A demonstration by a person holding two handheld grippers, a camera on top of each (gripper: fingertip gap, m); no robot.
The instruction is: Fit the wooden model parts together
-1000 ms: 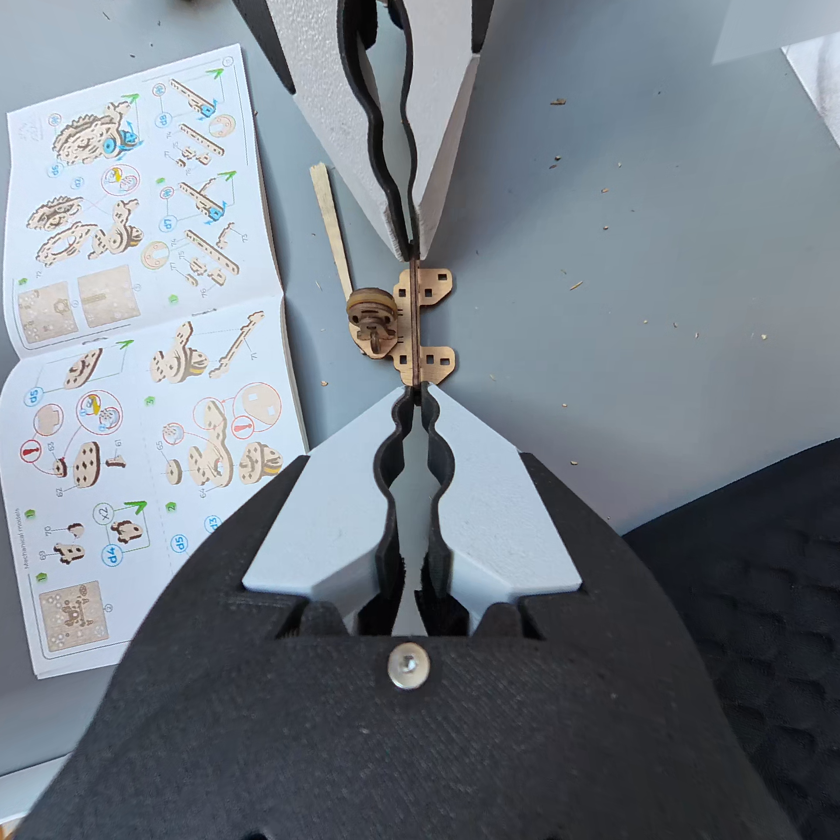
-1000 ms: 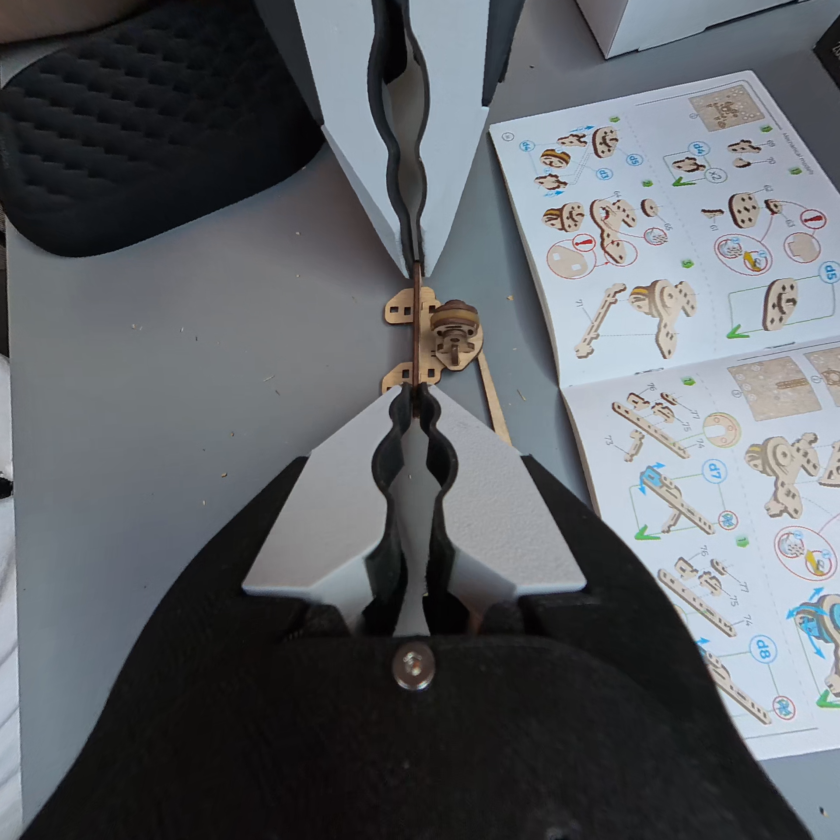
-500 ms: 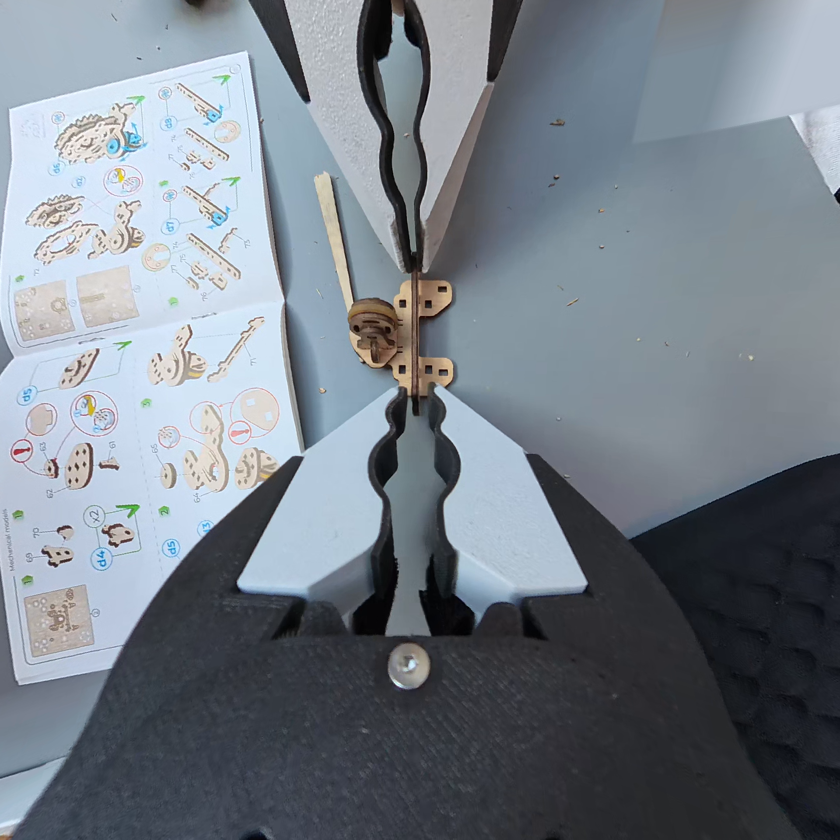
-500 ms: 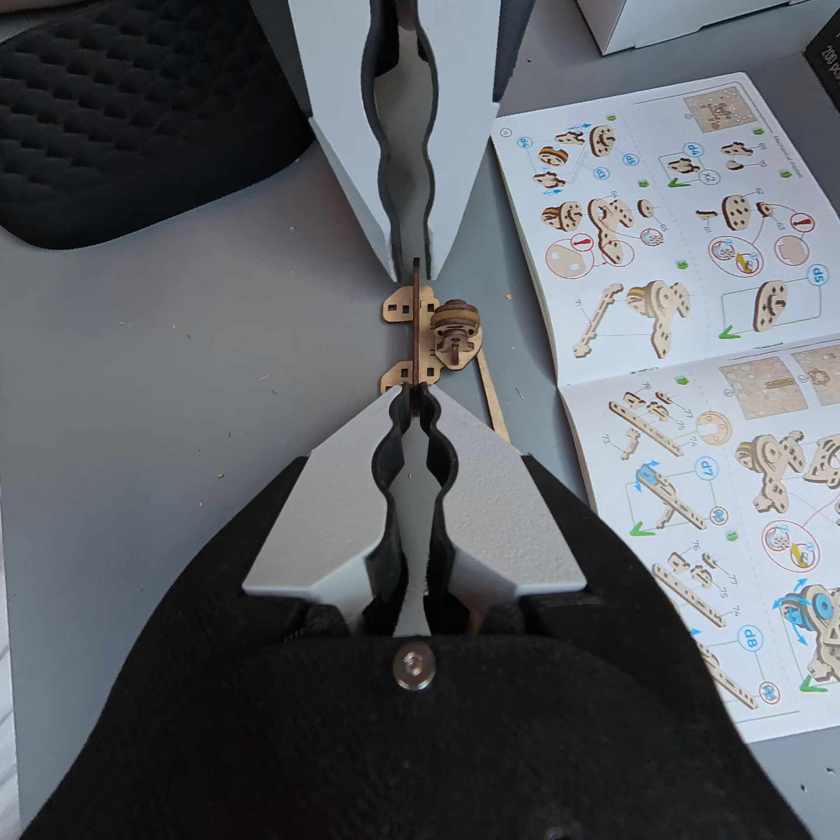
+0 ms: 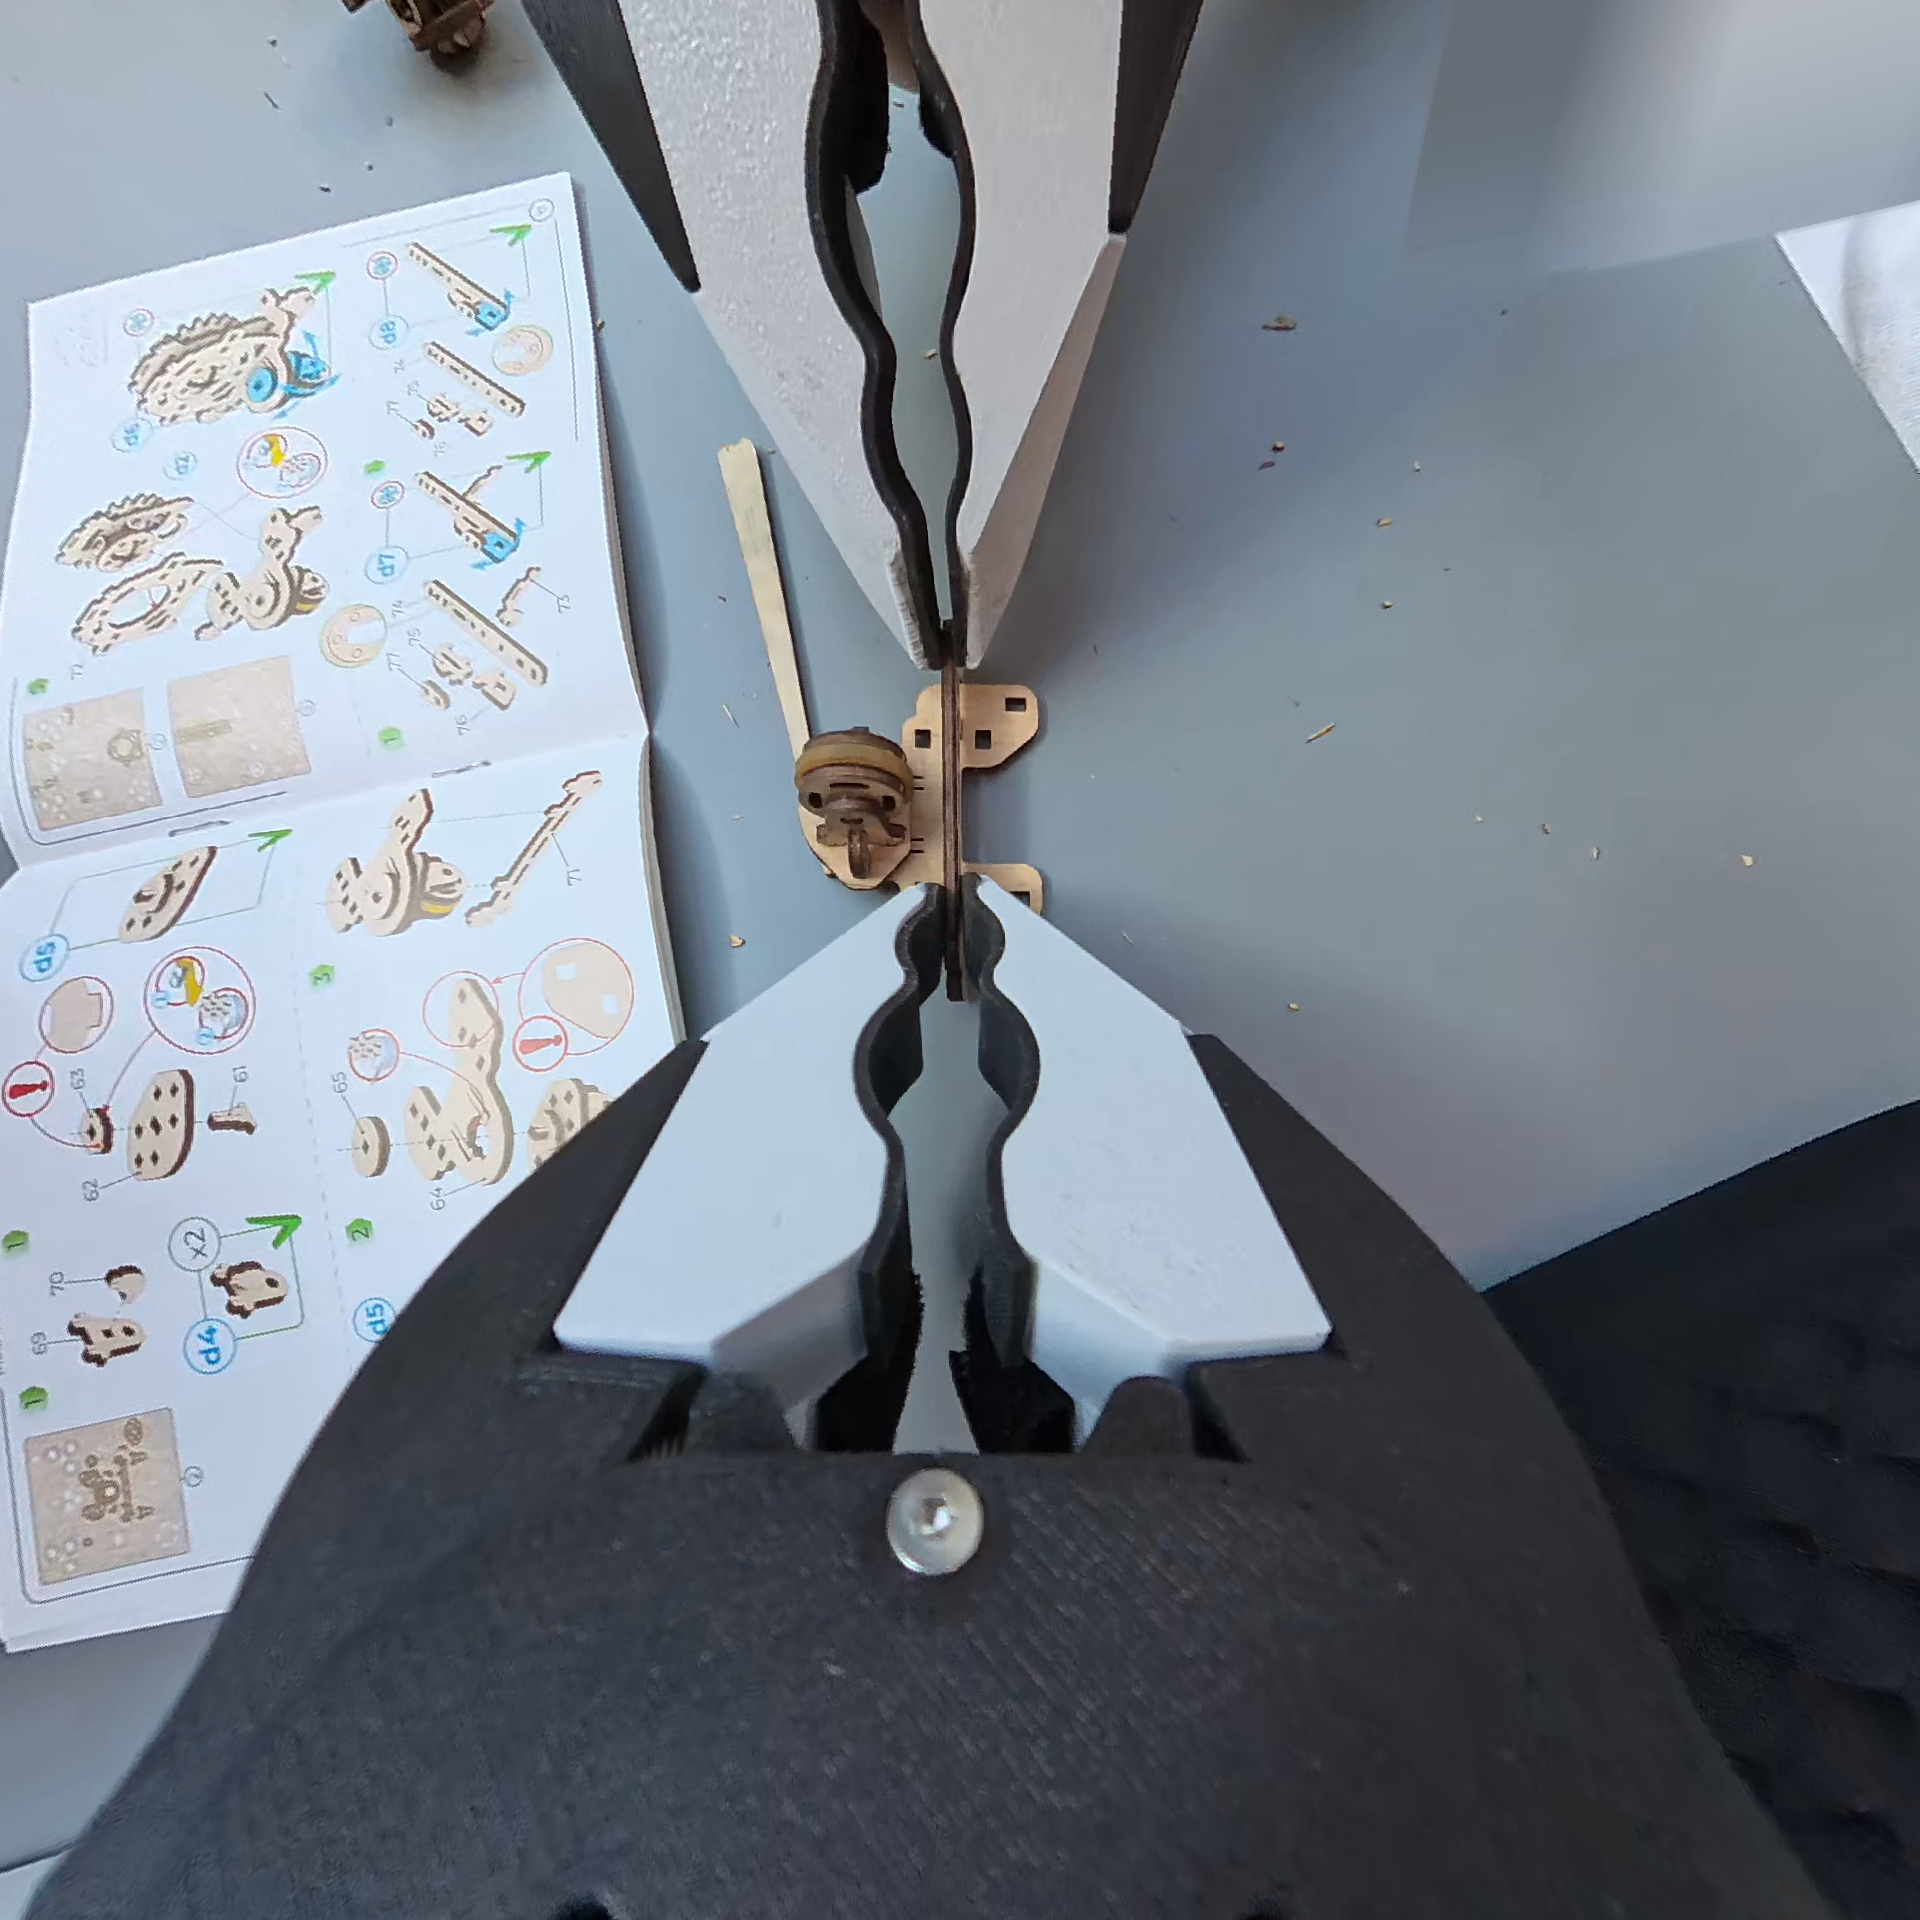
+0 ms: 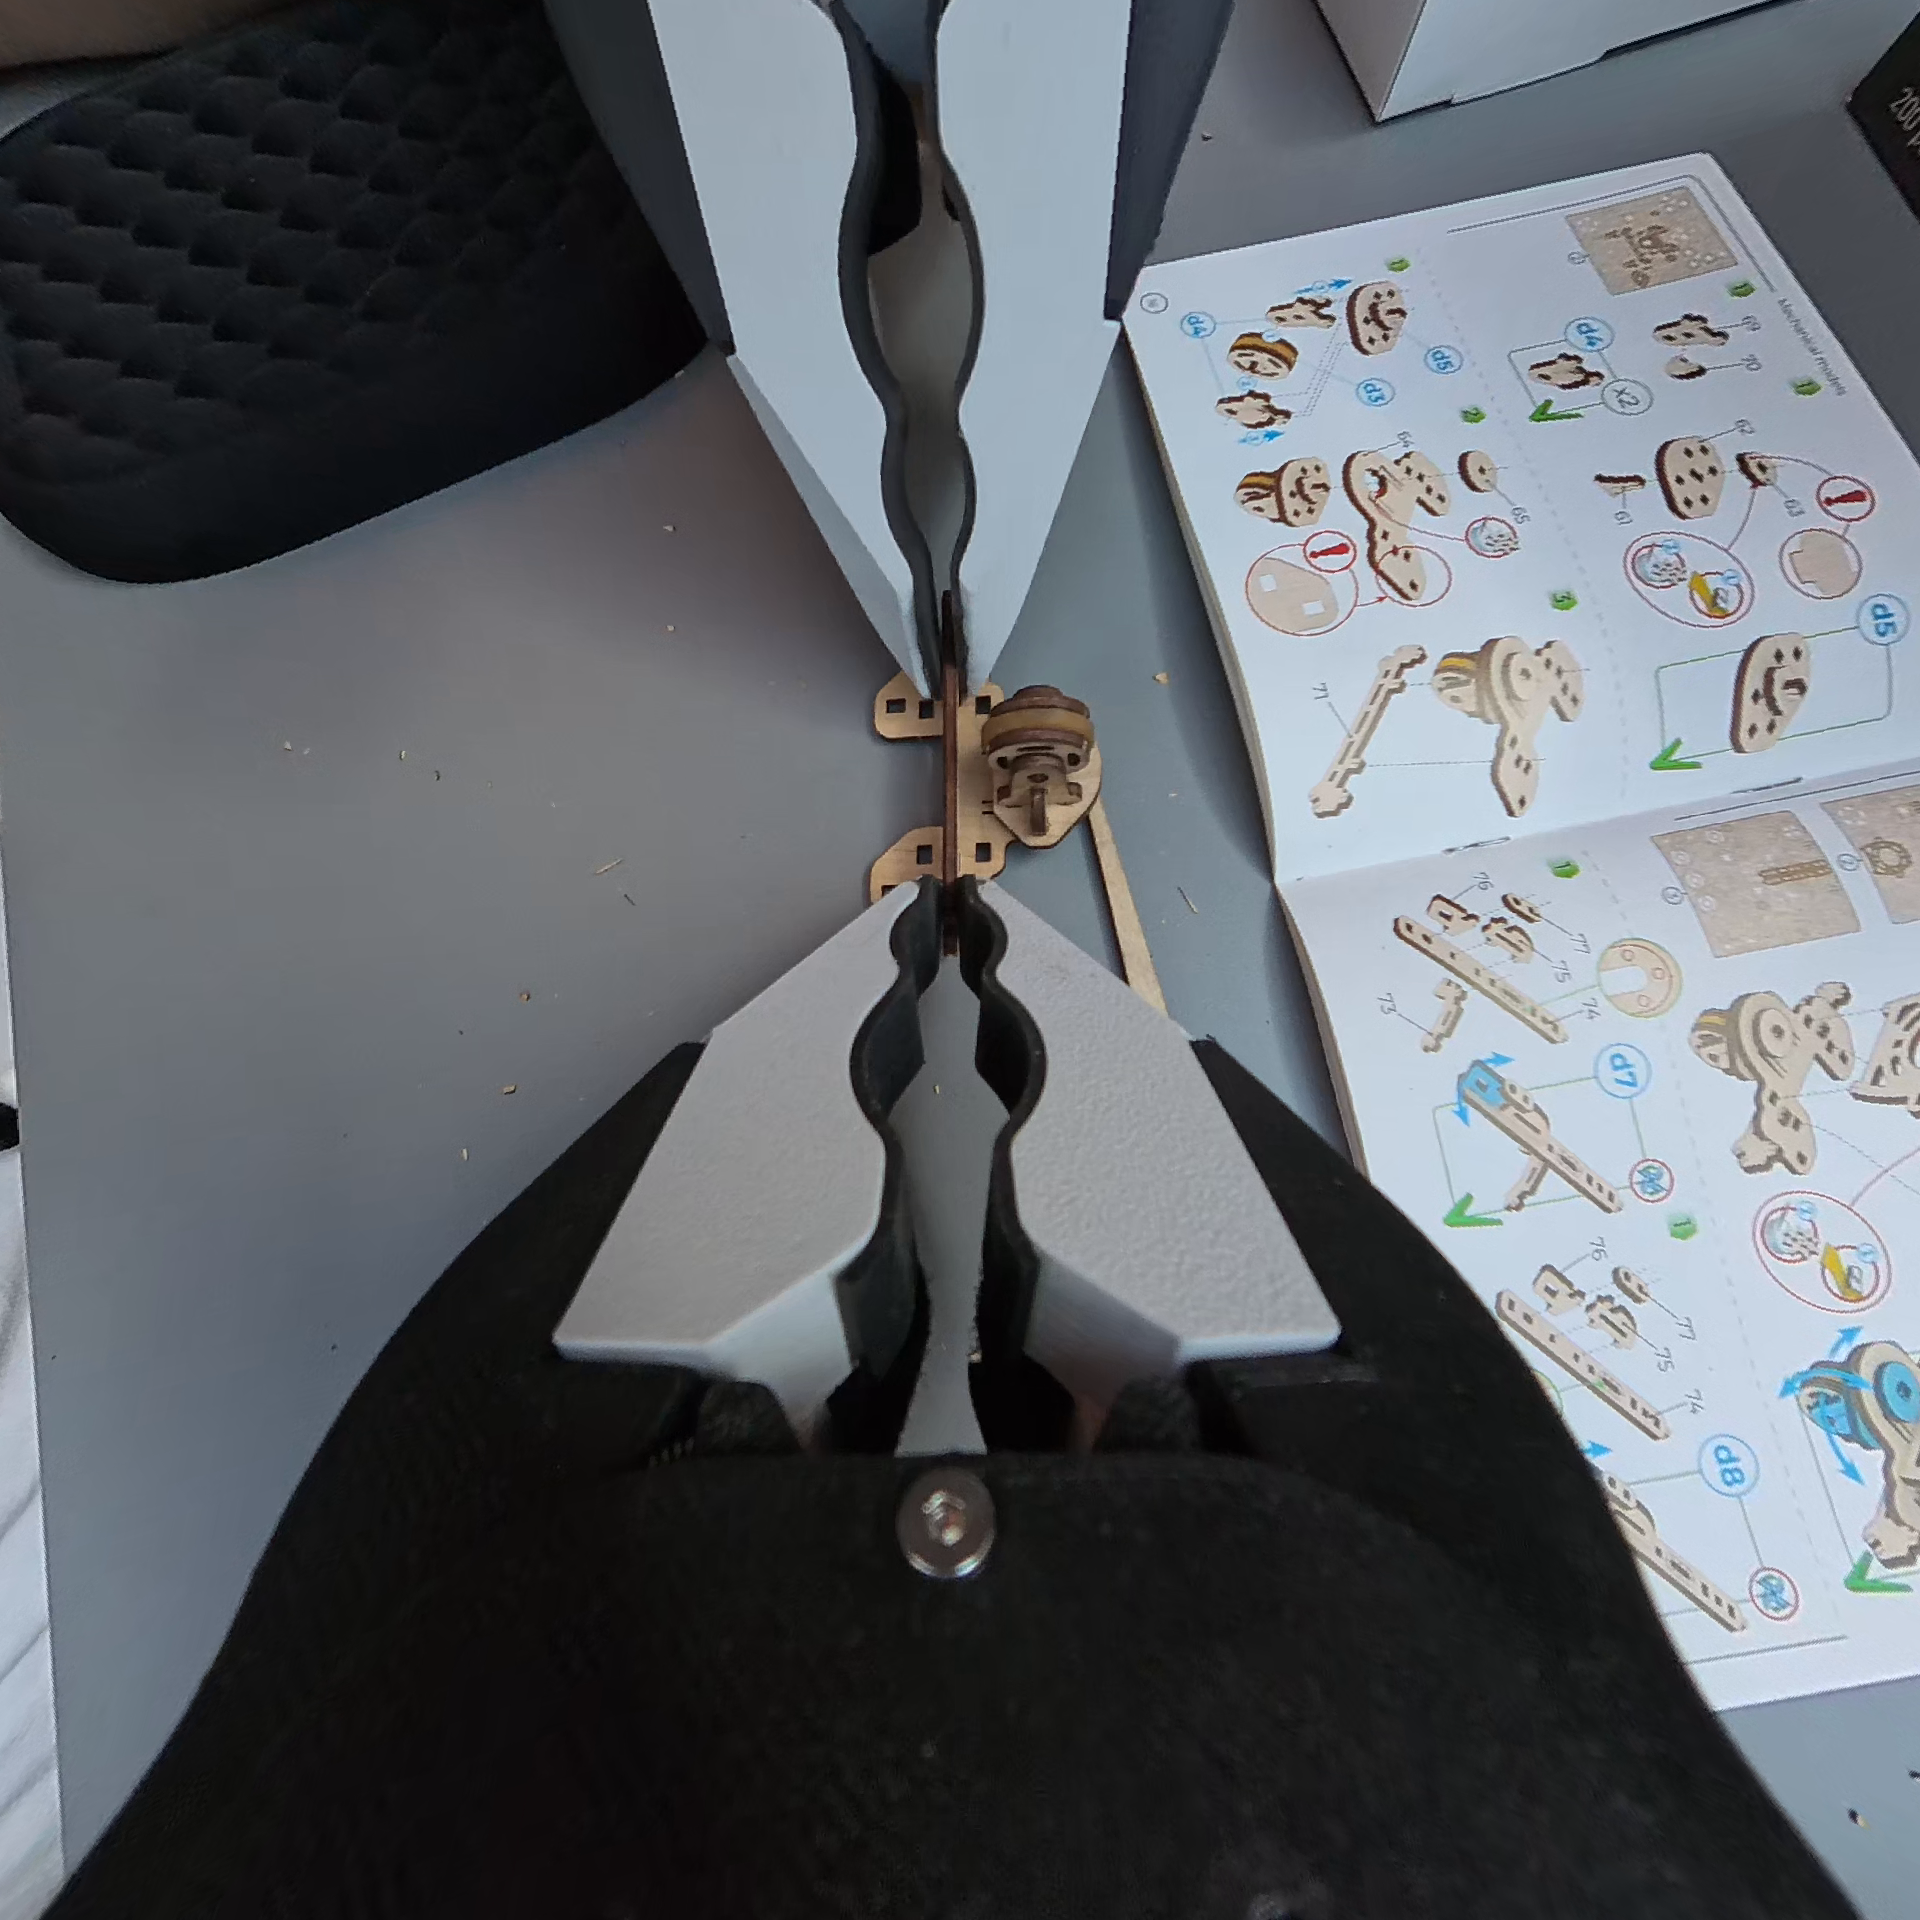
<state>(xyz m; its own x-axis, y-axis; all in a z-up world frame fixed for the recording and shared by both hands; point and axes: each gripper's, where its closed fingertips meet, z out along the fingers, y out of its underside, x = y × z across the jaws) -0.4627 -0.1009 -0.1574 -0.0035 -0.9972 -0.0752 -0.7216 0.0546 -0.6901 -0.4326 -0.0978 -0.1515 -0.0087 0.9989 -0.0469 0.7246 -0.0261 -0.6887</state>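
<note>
Two tools meet nose to nose over a smooth grey counter [image 5: 1455, 727]. Each has a coarse black printed body, two pale grey wedge-shaped fingers and wavy black rubber linings. The left tool [image 5: 948, 914] is pressed together on the near end of a thin plywood strip [image 5: 948, 790] held on edge; the right tool [image 6: 945, 904] clamps the opposite end of that same strip, so the assembly hangs between them just above the counter.

The wooden model assembly [image 6: 977, 779] is laser-cut ply, pale on its faces and burnt dark brown on its edges. The strip runs through a flat plate with two lobed tabs pierced by small square holes, and one round layered hub [image 5: 852, 790] with a short peg stands out from the plate's side.

One loose flat stick [image 5: 764, 603] of light wood lies on the counter just beside the assembly. One folded instruction sheet [image 6: 1558, 831], glossy white with printed diagrams, lies open near it. One black quilted pad [image 6: 291, 291] with a dimpled surface sits at the counter's edge. Fine wood crumbs are scattered across the grey surface. A white box corner [image 6: 1507, 52] shows far off in the right wrist view.
</note>
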